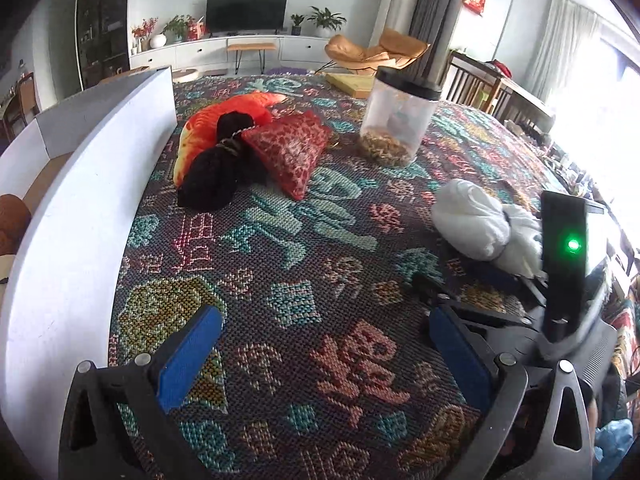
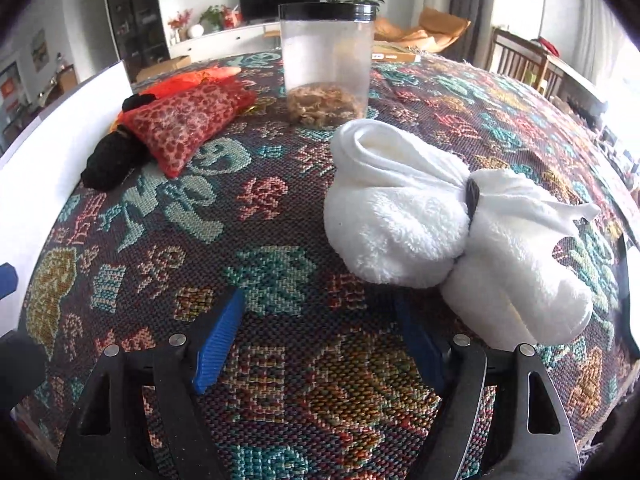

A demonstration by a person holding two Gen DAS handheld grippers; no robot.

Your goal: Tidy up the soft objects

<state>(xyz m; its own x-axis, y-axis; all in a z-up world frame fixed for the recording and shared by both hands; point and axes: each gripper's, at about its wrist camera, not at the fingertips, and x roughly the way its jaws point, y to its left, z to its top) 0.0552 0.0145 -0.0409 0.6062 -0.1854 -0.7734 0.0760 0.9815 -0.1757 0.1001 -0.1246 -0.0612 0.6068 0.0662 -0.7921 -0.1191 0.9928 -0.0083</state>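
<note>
A white fluffy towel bundle (image 2: 432, 224) tied in the middle lies on the patterned tablecloth, just ahead and right of my open right gripper (image 2: 316, 320); it also shows in the left wrist view (image 1: 480, 220). A red patterned pouch (image 1: 288, 148), a black fuzzy bundle (image 1: 220, 168) and an orange-red plush (image 1: 216, 124) lie piled by the white box (image 1: 80, 208). My left gripper (image 1: 324, 332) is open and empty above the cloth, well short of the pile. The pouch (image 2: 180, 120) and the black bundle (image 2: 108, 160) also show in the right wrist view.
A clear plastic jar (image 2: 326, 64) with a black lid and dry bits at its bottom stands behind the towel. The white box holds brown items at the far left (image 1: 12, 220). The right gripper's body with a green light (image 1: 568, 256) sits at the right.
</note>
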